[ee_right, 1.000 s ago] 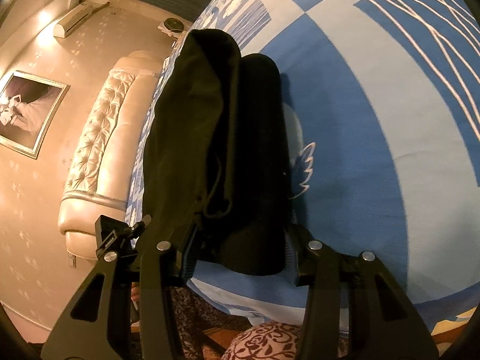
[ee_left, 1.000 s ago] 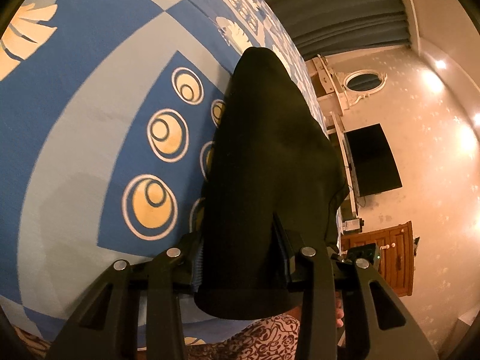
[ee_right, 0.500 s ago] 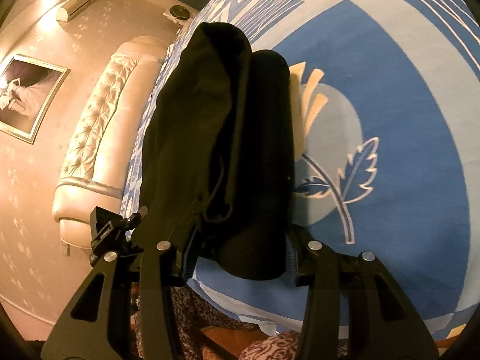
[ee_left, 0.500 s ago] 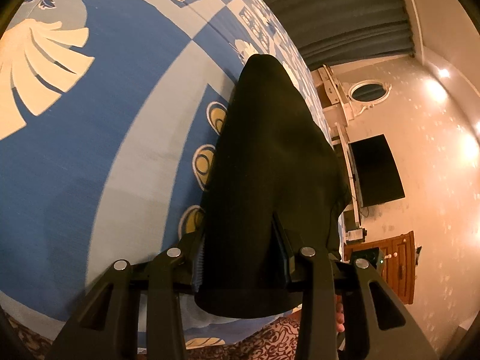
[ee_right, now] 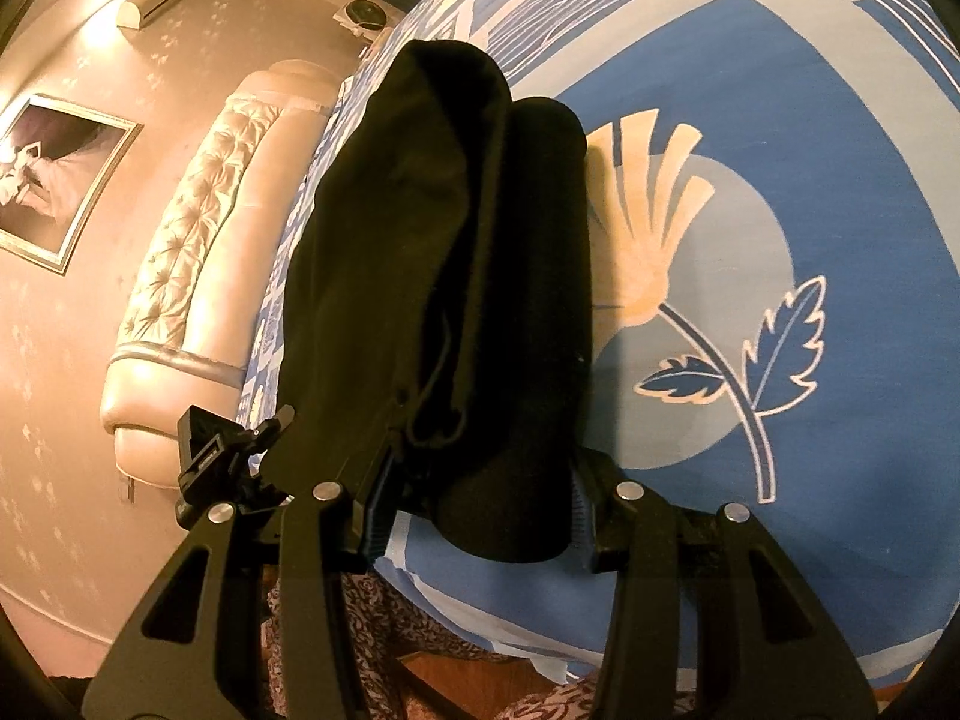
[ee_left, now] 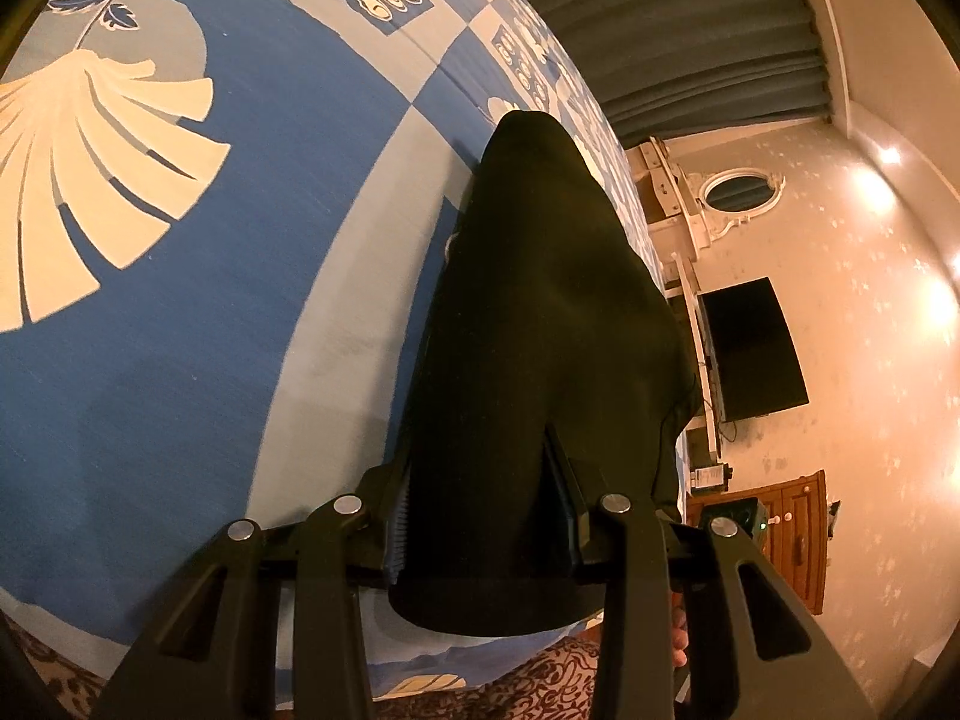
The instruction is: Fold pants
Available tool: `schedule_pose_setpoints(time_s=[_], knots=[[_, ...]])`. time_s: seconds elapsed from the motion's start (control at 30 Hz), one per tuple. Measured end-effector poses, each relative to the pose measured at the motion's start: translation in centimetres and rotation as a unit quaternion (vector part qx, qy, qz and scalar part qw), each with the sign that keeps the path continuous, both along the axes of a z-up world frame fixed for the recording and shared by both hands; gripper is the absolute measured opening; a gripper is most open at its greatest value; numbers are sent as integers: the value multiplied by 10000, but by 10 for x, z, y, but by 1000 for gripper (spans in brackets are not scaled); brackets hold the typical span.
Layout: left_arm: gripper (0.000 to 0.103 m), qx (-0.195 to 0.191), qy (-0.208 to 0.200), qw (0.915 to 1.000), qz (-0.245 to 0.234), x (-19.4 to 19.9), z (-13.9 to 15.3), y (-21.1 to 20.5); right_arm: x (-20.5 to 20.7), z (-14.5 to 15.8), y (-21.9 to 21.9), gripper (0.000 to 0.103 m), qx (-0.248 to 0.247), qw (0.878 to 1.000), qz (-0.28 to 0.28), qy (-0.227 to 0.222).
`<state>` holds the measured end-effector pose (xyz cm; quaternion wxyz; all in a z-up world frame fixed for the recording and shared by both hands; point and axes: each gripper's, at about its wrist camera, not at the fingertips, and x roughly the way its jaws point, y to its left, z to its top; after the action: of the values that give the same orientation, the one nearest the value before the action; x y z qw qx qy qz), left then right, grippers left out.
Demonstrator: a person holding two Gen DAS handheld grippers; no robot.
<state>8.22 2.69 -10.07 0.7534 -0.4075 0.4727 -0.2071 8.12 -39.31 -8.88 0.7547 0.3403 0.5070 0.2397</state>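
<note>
The black pants (ee_left: 540, 324) stretch away from me over the blue patterned bedspread (ee_left: 180, 300). My left gripper (ee_left: 486, 516) is shut on one end of the black cloth, which fills the gap between its fingers. In the right wrist view the pants (ee_right: 444, 240) show as a folded double layer with a drawstring hanging. My right gripper (ee_right: 480, 510) is shut on that near end. The other gripper's body (ee_right: 210, 462) shows at the left.
The bedspread (ee_right: 750, 240) has flower and leaf prints. A tufted headboard (ee_right: 192, 252) and framed picture (ee_right: 48, 174) stand at the left. A dark TV (ee_left: 750, 348), wooden cabinet (ee_left: 786, 528) and grey curtain (ee_left: 690, 30) lie right. My patterned clothing (ee_left: 540, 684) is at the bottom edge.
Both grippers have carried the pants across the bed: the ring print has slid out of the left view and a fan print come in; the flower print now lies beside the pants.
</note>
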Motion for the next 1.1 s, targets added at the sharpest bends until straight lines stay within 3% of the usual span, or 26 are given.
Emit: schedule_pose_setpoints(time_s=[0.33,0.47,0.53,0.67,0.7,0.83,0.97,1.1], knots=[[38,-31,9,10000,32,-2,0,4,5,2,5,45,-34,9999,107,-13],[41,-331,-44,9994,-131,0,-4,6,6,2,2,56,73,9999,110,-10],[45,-529,-45,9984,-185,-1,-5,10,7,1,0,63,232,9997,101,0],[78,-563,-316,9977,-201,-6,11,22,8,6,-3,71,393,9990,189,-91],[82,-502,-392,9978,-188,-6,17,25,9,6,-4,72,404,9989,199,-107],[85,-338,-487,9982,-82,6,28,39,20,9,-15,76,315,9992,50,-226],[85,-416,-543,9976,69,32,29,46,41,11,-29,82,492,9979,-253,-329],[85,-469,-685,9964,-153,68,28,35,68,8,-40,83,724,9960,-418,-312]])
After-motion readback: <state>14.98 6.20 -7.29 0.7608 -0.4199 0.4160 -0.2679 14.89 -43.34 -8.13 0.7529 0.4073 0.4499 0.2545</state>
